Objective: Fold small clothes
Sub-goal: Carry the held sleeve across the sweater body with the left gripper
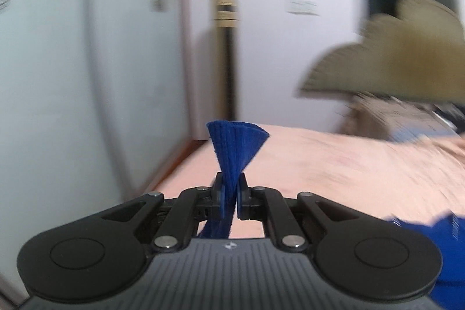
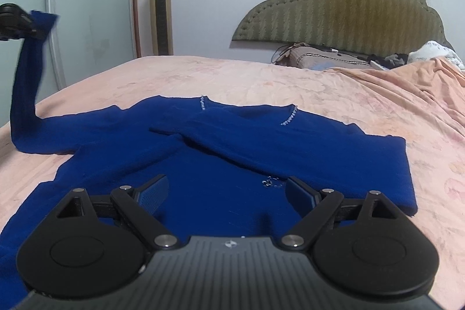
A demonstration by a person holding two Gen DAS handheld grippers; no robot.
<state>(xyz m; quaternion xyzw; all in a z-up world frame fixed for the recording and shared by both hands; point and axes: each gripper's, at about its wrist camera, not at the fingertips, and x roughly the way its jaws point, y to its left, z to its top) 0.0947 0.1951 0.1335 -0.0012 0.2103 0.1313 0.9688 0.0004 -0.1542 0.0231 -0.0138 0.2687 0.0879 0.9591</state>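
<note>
Sweater (image 2: 226, 164), blue knit with a beaded neckline, lies flat on the pink bedsheet (image 2: 334, 95) of the bed, body spread, collar toward the headboard (image 2: 343, 5).

Progress, as judged from the lay of the cloth:
- One sleeve (image 2: 221, 141), on the right as the right wrist view shows it, is already folded diagonally across the chest.
- The other sleeve (image 2: 26, 95) is not yet folded. It rises from the left shoulder of the garment, clear of the bed, with its cuff (image 1: 235, 147) pinched.
- The body is unfolded; no lengthwise or crosswise fold shows. The task is judged to be in its early part: second sleeve to be laid in, then the body folds.

Claw states:
- Left claw (image 1: 230, 198): shut, clamped on the cuff. The ribbed end fans out beyond the pads and the sleeve passes down between them. In the right wrist view this claw (image 2: 17, 25) stands high at the left edge, well above the bed.
- Right claw (image 2: 226, 193): jaws wide apart, nothing between the pads. It hangs just above the lower body of the garment, near a small beaded ornament (image 2: 270, 182); contact with the cloth cannot be determined.

Position relative to the claws: the bulk of the garment lies directly ahead of and beneath the right claw, and below and to the right of the left claw.
</note>
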